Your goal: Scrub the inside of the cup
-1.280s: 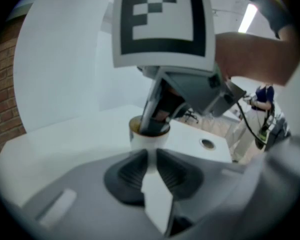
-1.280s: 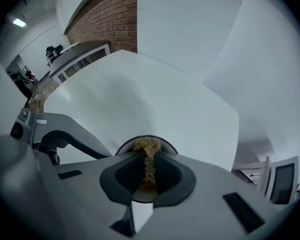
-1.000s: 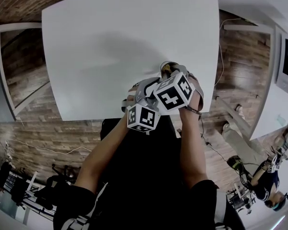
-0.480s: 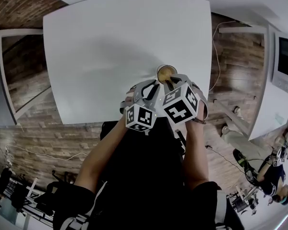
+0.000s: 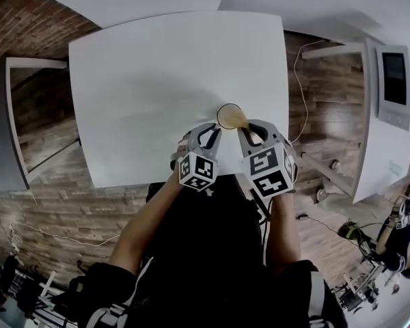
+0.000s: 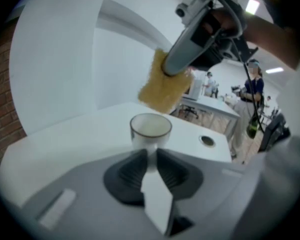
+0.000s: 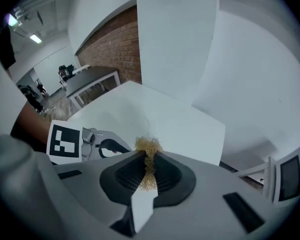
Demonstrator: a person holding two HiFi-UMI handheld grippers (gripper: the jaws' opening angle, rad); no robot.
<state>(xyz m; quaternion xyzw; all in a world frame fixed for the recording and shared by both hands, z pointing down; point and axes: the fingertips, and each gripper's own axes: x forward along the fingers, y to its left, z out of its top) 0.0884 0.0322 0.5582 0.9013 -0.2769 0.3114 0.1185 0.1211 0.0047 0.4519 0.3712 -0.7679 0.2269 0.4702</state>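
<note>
Cup (image 6: 150, 129) pinched by left gripper (image 6: 150, 155); right gripper (image 7: 149, 160) clamps a seemingly fibrous scrubber (image 6: 163, 88) above it.

Golden scrub pad (image 6: 163, 84), clear cup (image 6: 150, 129)

Table (image 5: 157, 74): white, rounded corners, standing on a wood-plank floor.
Cup (image 5: 225, 115): clear, upright, close to the table's near edge, right of centre.
Left gripper (image 5: 214, 132): tips at the cup's near-left side; grip not readable from above.
Right gripper (image 5: 247, 126): just right of the cup, tips turned toward it.
Scrubbing pad (image 5: 238, 119): tan, at the right gripper's tips, overlapping the cup's right rim; contact cannot be told.
Left marker cube (image 5: 197, 171): nearer the person, beside the right marker cube (image 5: 270, 172).
Forearms: bare, reaching up from dark clothing below.
Screen (image 5: 395, 80): dark, white-framed, at the right edge.
Cable (image 5: 297, 80): thin, on the floor along the table's right side.
</note>
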